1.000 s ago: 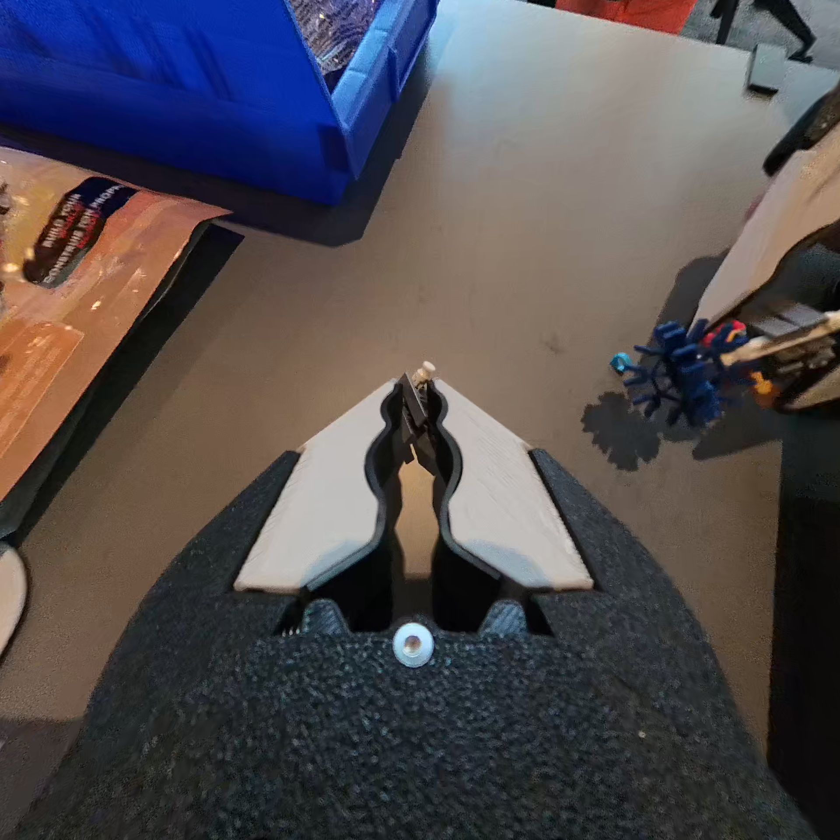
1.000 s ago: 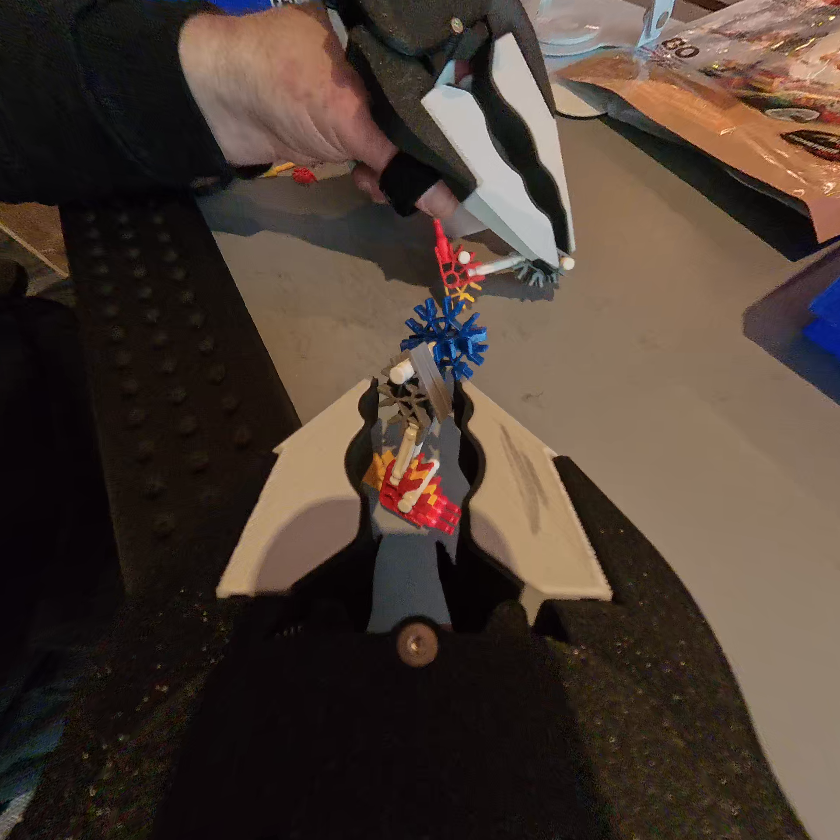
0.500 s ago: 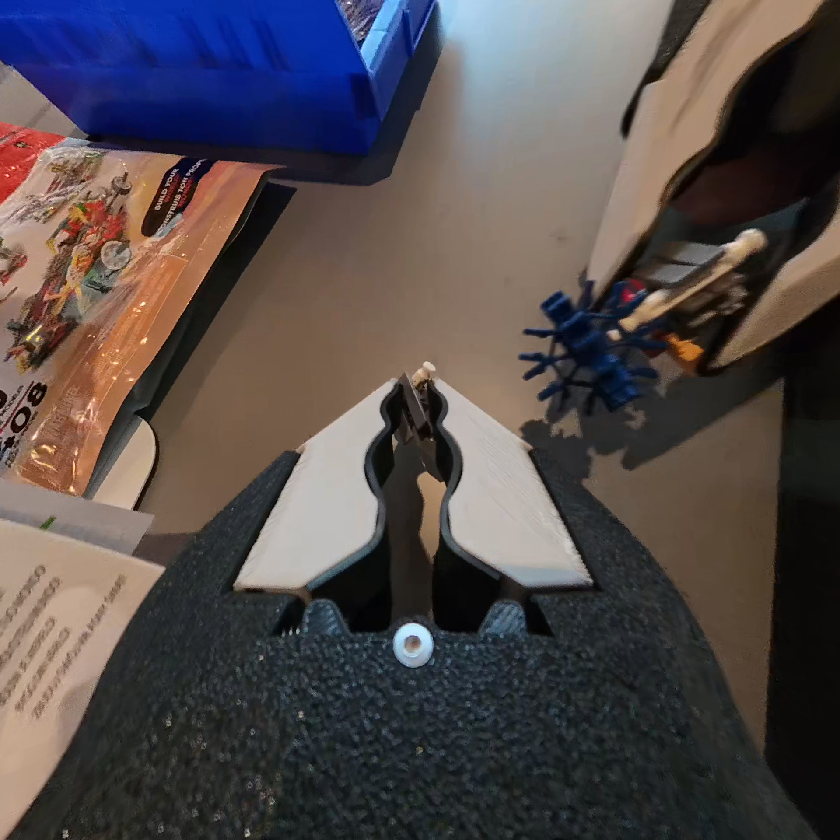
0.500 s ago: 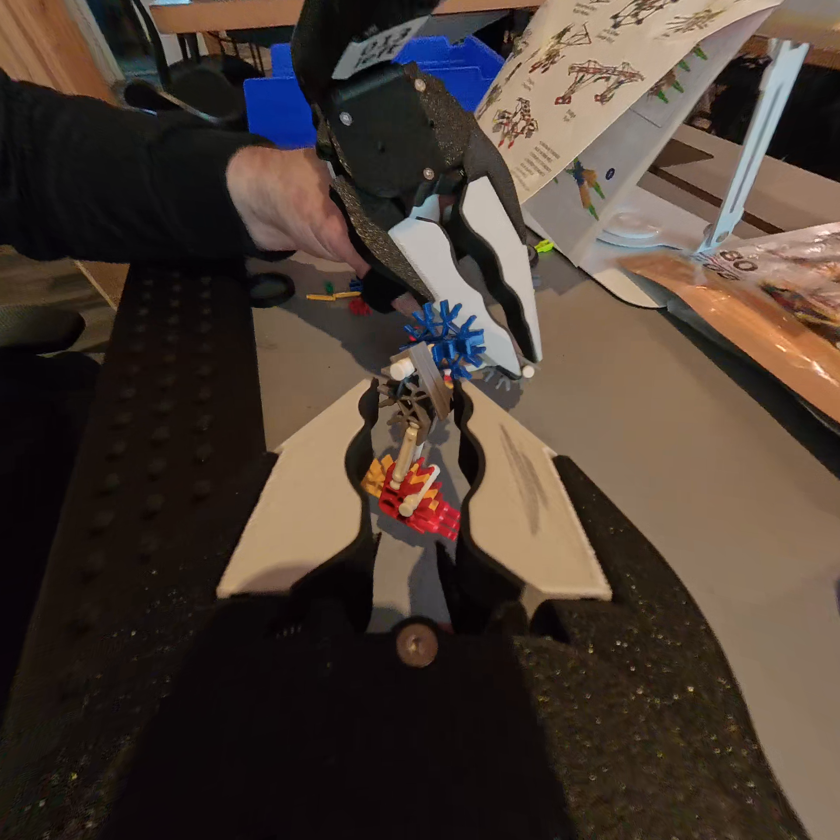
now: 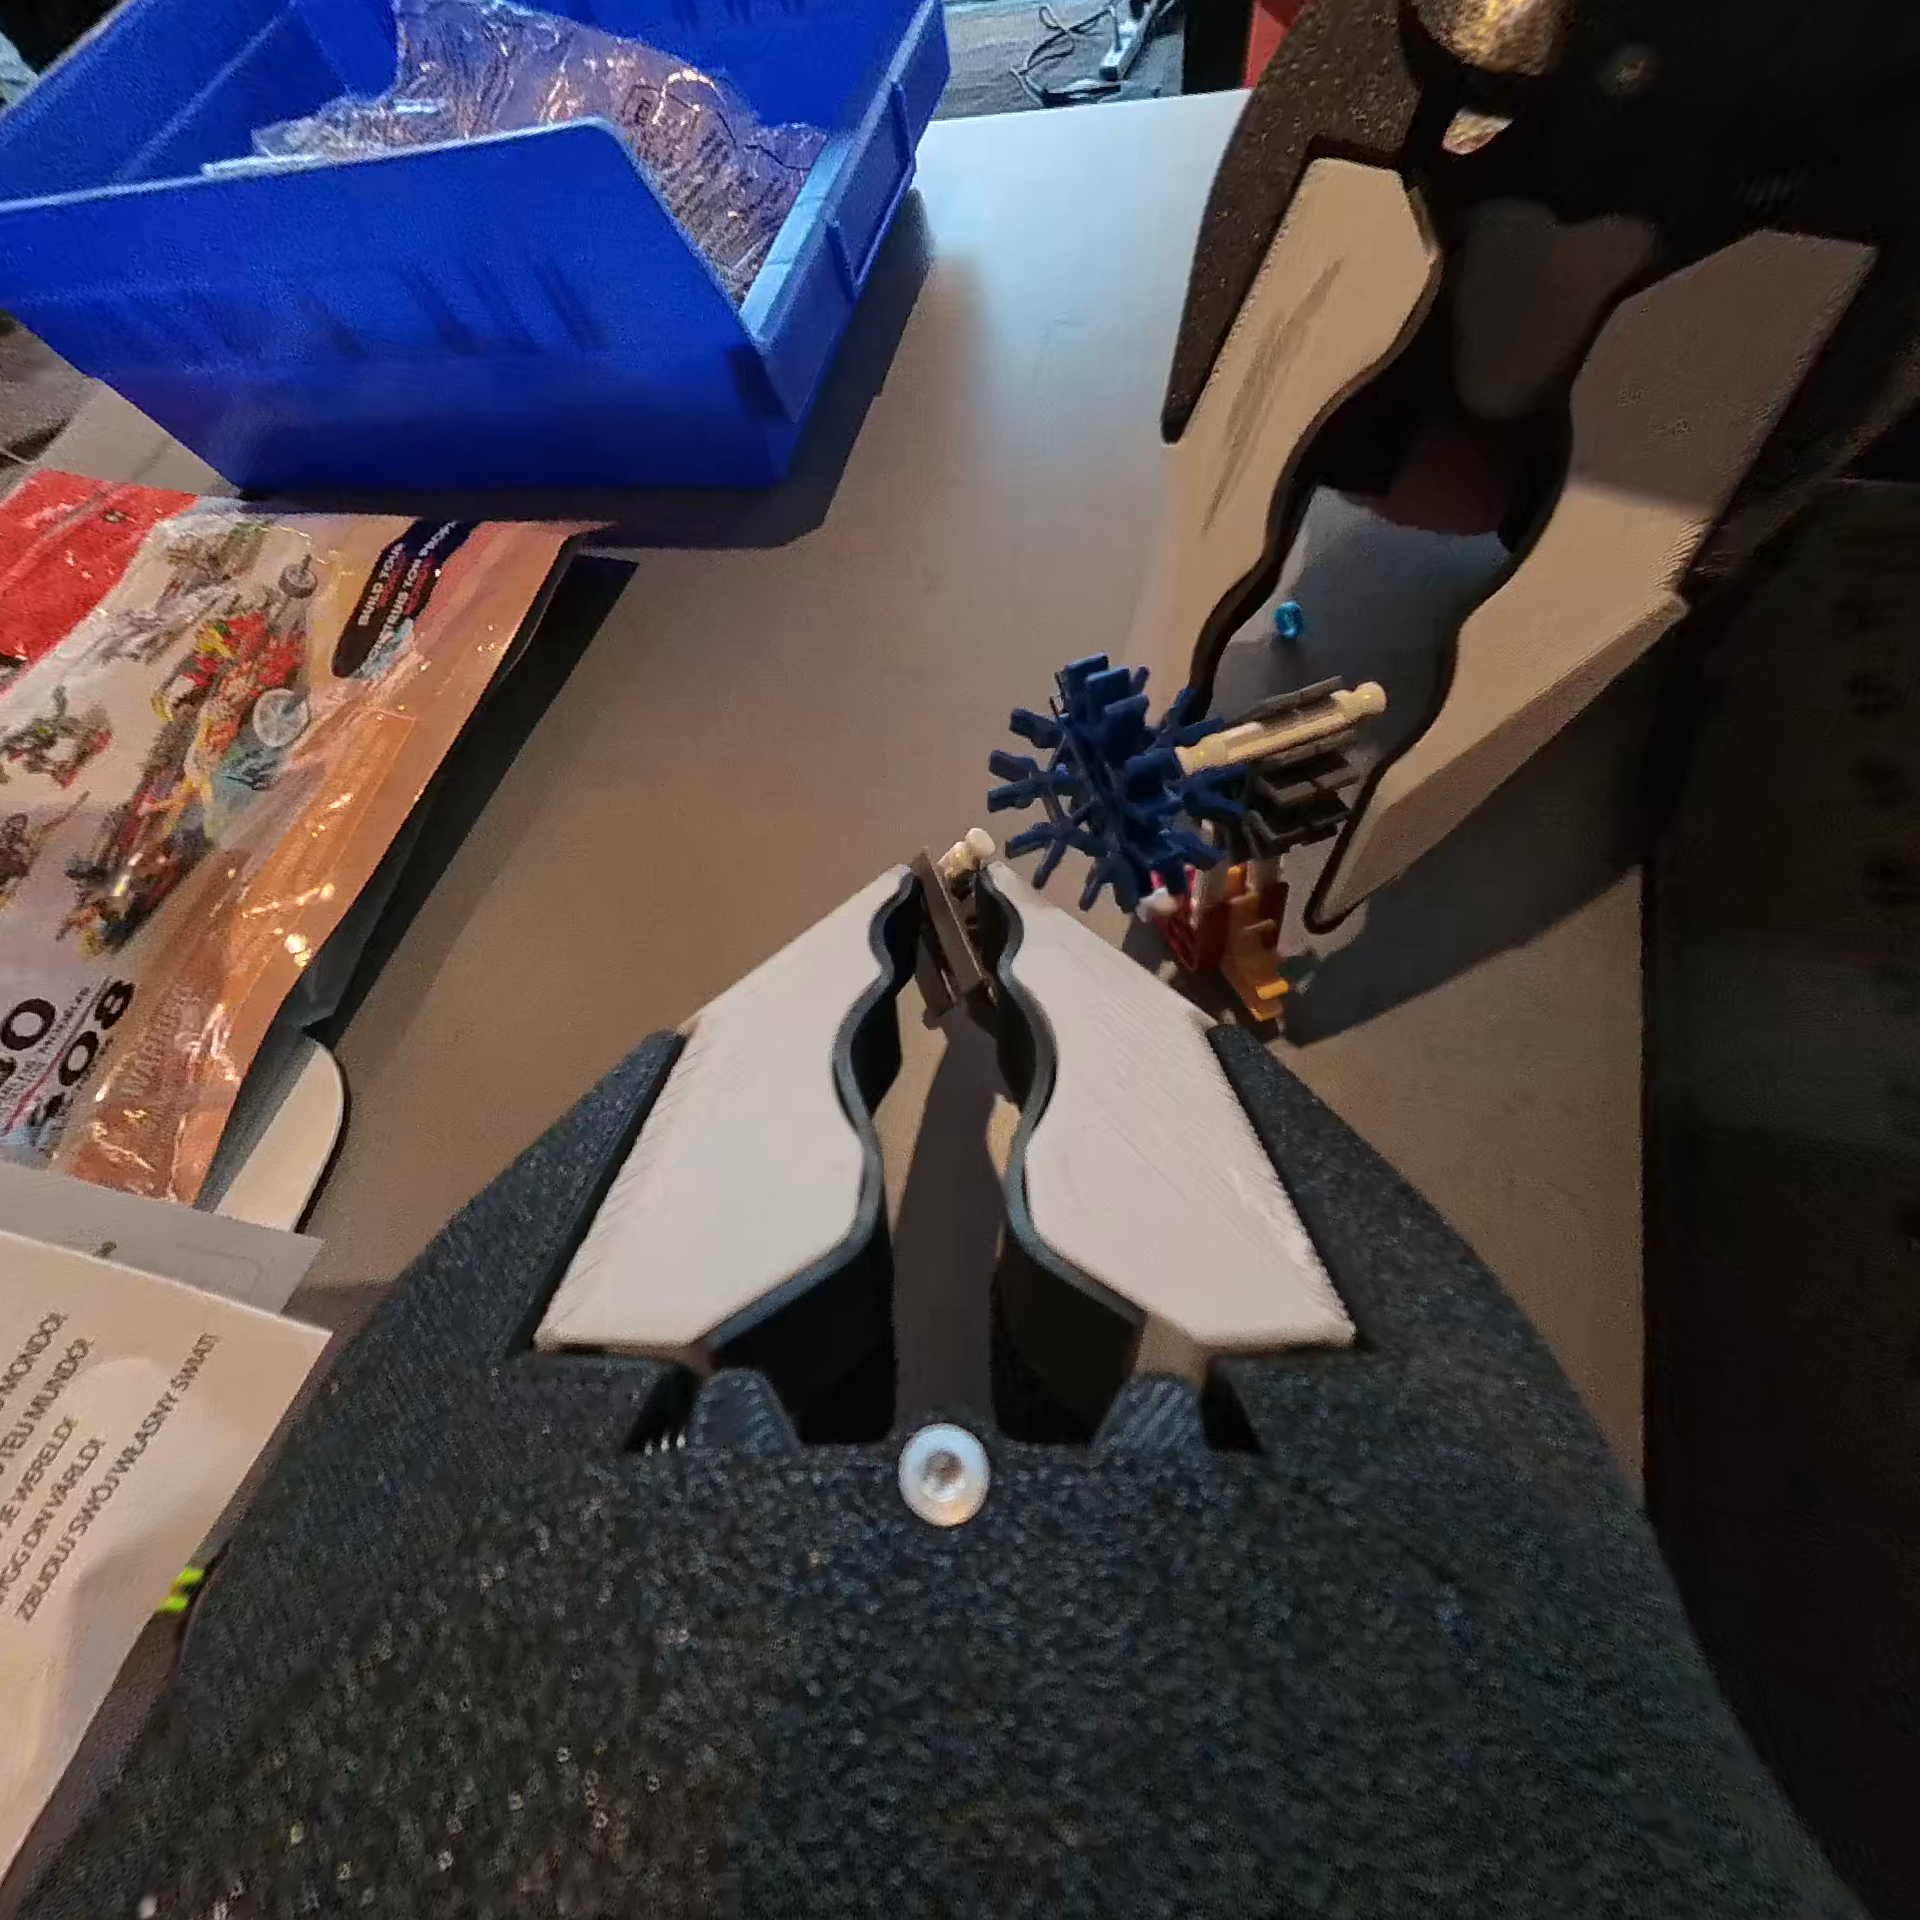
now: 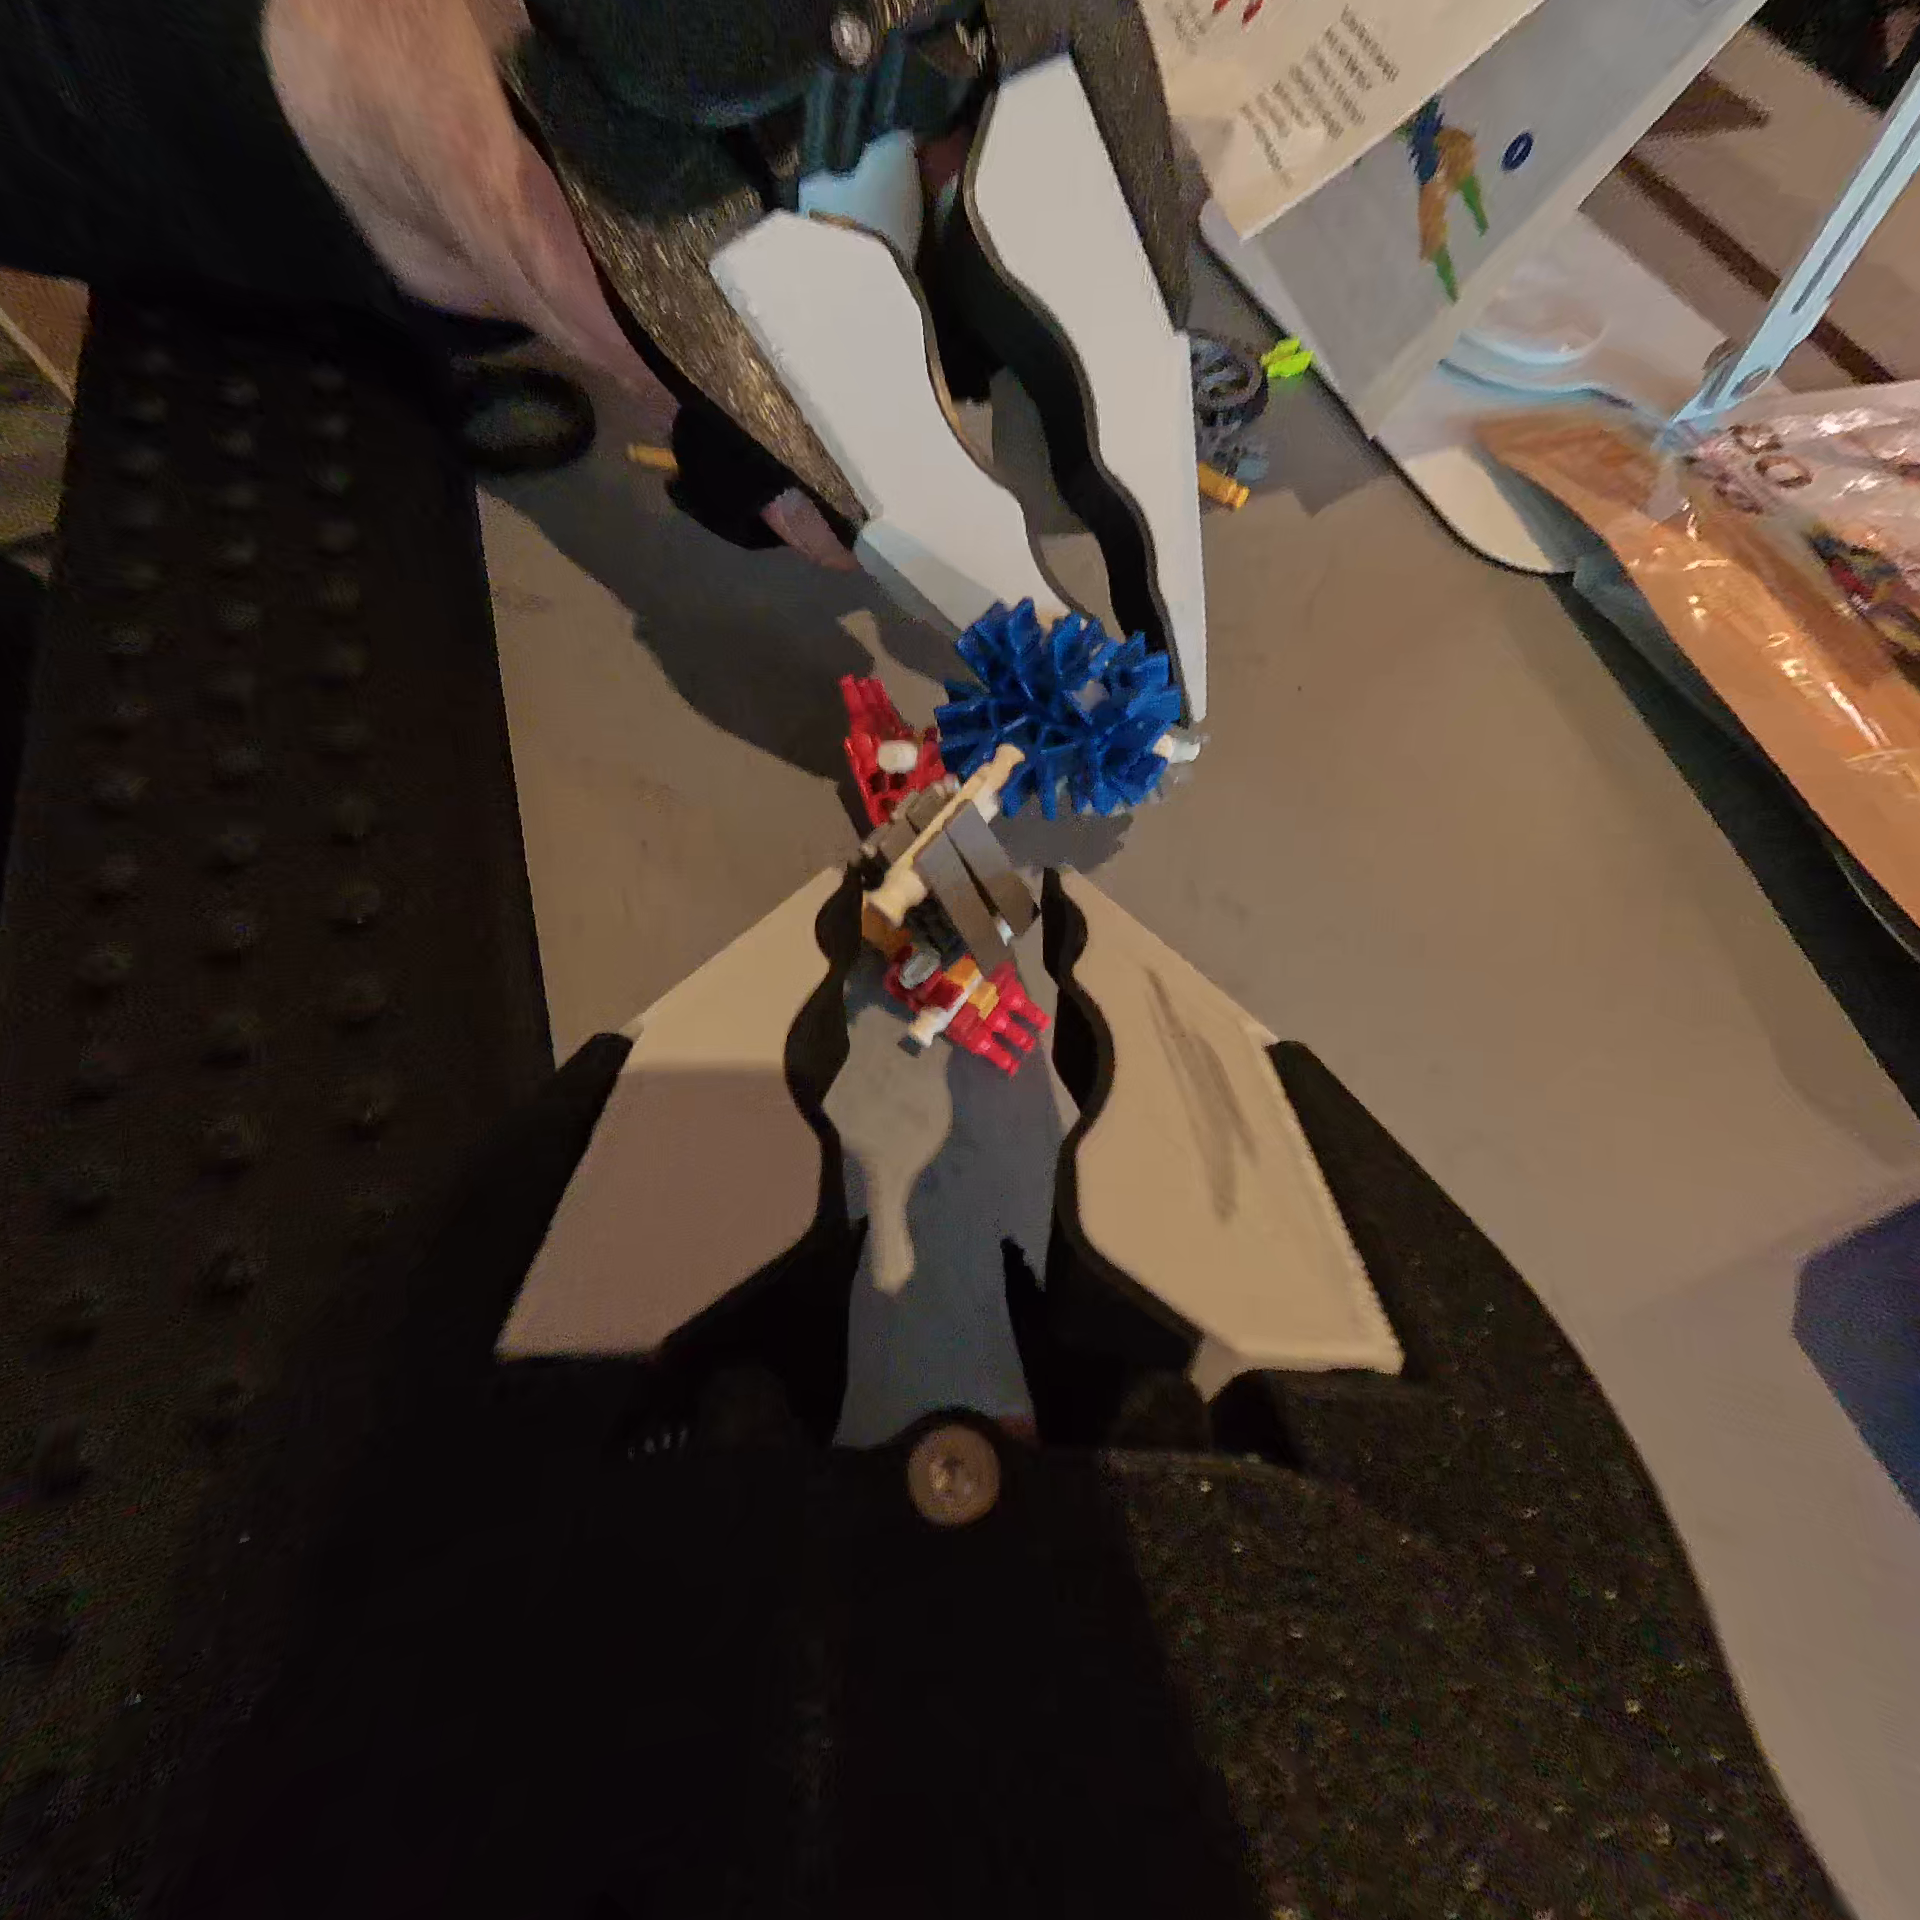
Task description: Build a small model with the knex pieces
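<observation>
My left gripper [image 5: 951, 883] is shut on a small grey connector [image 5: 948, 956] with a white rod tip [image 5: 971, 847]. The rod tip sits right beside the blue snowflake connectors [image 5: 1107, 795] of a small toy assembly. My right gripper [image 6: 945, 888] is shut on the grey part [image 6: 966, 883] of that assembly, which also has a white rod [image 6: 951, 821] and red and orange pieces [image 6: 977, 1013]. The assembly hangs just above the grey table [image 6: 1403, 883]. In the right wrist view the left gripper [image 6: 1164, 686] reaches down to the blue connectors [image 6: 1060, 717]. The right gripper [image 5: 1278, 800] also shows in the left wrist view.
A blue bin [image 5: 416, 312] with clear bags stands at the back left. An orange printed bag [image 5: 208, 779] and a booklet [image 5: 104, 1455] lie beside it. A black studded mat [image 6: 260, 831] borders the table. Loose small parts [image 6: 1221, 488] lie behind the left gripper. A hand [image 6: 416, 187] holds the left gripper.
The two grippers have closed in on each other. My left gripper's rod tip, far from the blue connectors a second ago, now sits right beside them. Both stay shut.
</observation>
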The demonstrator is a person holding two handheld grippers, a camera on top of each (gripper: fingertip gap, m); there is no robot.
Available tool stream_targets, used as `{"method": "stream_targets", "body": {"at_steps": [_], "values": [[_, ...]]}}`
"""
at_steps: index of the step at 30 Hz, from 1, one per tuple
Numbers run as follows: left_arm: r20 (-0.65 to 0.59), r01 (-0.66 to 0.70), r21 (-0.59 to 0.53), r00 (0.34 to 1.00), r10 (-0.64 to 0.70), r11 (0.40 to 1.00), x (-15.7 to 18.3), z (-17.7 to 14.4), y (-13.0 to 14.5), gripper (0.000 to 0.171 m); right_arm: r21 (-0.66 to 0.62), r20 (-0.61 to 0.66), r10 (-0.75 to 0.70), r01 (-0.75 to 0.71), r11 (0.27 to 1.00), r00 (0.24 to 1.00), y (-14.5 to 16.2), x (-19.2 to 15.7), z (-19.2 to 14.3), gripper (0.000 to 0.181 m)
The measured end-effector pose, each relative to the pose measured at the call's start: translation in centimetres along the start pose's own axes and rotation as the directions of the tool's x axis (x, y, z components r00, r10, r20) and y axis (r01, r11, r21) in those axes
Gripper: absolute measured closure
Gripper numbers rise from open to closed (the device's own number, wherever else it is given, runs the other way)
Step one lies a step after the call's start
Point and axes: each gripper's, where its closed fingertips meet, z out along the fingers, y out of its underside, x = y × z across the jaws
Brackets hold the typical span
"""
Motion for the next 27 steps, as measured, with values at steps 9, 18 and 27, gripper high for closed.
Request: {"method": "stream_targets", "body": {"at_steps": [9,18,27], "values": [[0.084,-0.076,0.039,0.994,0.073,0.996,-0.1,0.1,-0.9,0.162,-0.088,0.001,-0.019,0.019,0.996,1.000,-0.3,0.0,-0.6,0.143],[0.106,-0.092,0.055,0.991,0.086,0.994,-0.4,0.0,-1.2,0.163,-0.057,0.006,0.160,-0.160,0.985,0.987,-1.0,-0.4,-0.7,0.138],[0.088,-0.098,0.067,0.992,0.091,0.993,0.2,0.1,-1.5,0.164,-0.015,-0.106,0.286,-0.289,0.957,0.952,-0.9,0.8,-0.2,0.137]]}}
